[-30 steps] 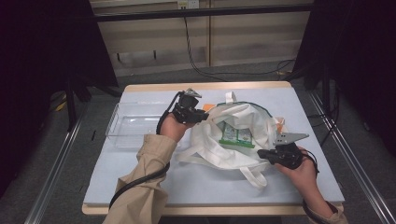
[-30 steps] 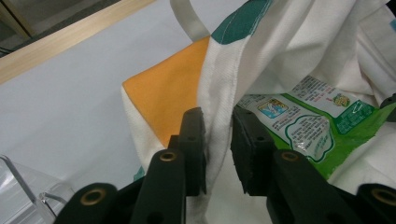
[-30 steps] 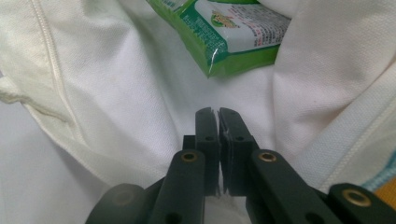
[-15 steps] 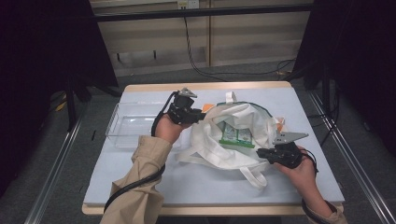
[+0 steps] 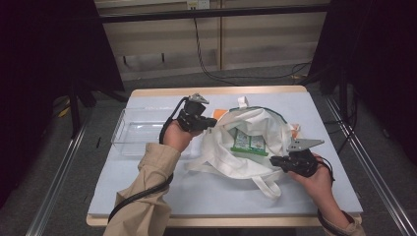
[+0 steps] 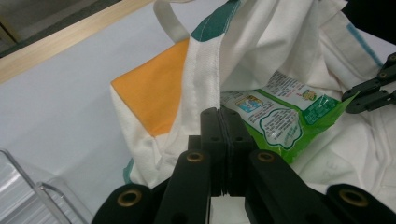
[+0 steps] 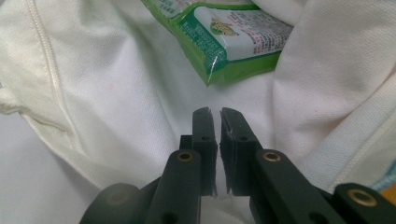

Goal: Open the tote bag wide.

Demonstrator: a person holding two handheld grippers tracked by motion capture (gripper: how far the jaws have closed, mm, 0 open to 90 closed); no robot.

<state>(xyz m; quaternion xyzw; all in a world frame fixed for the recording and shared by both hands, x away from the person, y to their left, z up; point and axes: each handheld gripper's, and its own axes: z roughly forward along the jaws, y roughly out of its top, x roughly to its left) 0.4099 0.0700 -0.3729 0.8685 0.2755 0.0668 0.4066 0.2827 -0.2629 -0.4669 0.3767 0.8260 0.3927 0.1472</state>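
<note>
At the centre of the high view a white cloth tote bag with a green-trimmed rim and an orange patch [image 5: 246,142] lies open on the pale blue tabletop [image 5: 206,196]. Inside it rests a green plastic snack packet [image 5: 250,143]. The left gripper [image 5: 210,123], at the bag's upper-left edge, has just been closing its jaws; they are clamped on the bag's white rim. The right gripper [image 5: 273,160], at the bag's lower-right edge, has its jaws pressed together on a fold of the white cloth. A clear plastic tray [image 5: 142,132] sits at the left.
</note>
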